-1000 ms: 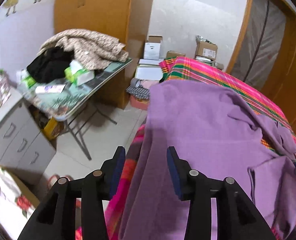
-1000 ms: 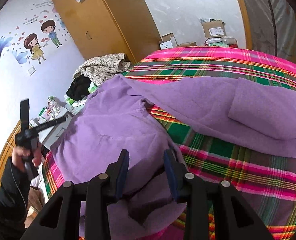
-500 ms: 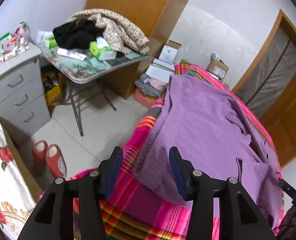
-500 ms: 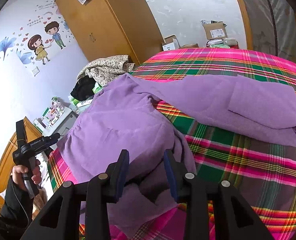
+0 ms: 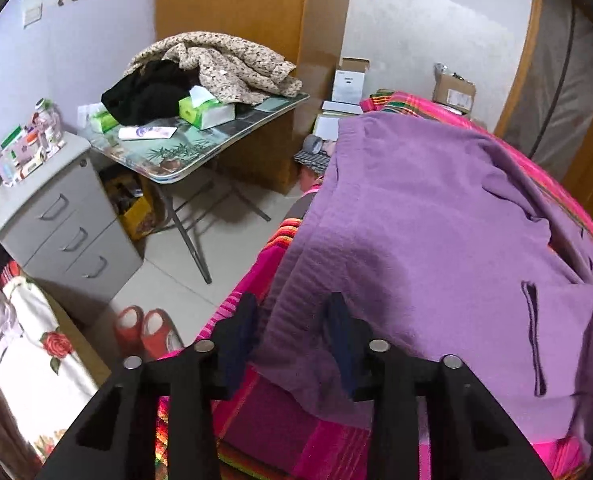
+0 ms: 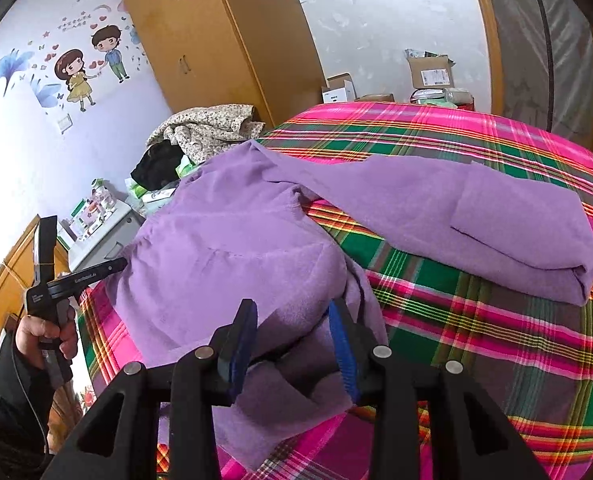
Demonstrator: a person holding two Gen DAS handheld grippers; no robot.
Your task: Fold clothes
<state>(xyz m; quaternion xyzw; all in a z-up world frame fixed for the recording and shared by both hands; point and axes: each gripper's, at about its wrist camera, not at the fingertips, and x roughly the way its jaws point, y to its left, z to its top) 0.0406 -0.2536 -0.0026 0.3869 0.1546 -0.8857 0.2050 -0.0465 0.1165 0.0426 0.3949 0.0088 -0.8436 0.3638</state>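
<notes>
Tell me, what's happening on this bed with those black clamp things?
A person holds a two-finger gripper in each hand to fold a purple garment spread on the plaid bedspread. Both are open: the left gripper straddles the garment's edge by the bedside, and the right gripper has bunched fabric between its fingers. Nothing is clamped yet.

A folding table [image 5: 200, 156] is seen left of centre in the left wrist view, loaded with a speckled blanket [image 5: 224, 64], a black garment [image 5: 148, 92] and a green tissue pack [image 5: 206, 110]. A grey drawer cabinet [image 5: 68, 224] is placed at the left edge, with small boxes and bottles [image 5: 24, 152] on top. Red slippers [image 5: 146, 330] are set on the tiled floor at lower left. A wooden wardrobe [image 5: 252, 12] fills the upper centre. Cardboard boxes [image 6: 432, 72] are stacked at upper right of the right wrist view, and cartoon wall stickers [image 6: 90, 64] are stuck at upper left.
</notes>
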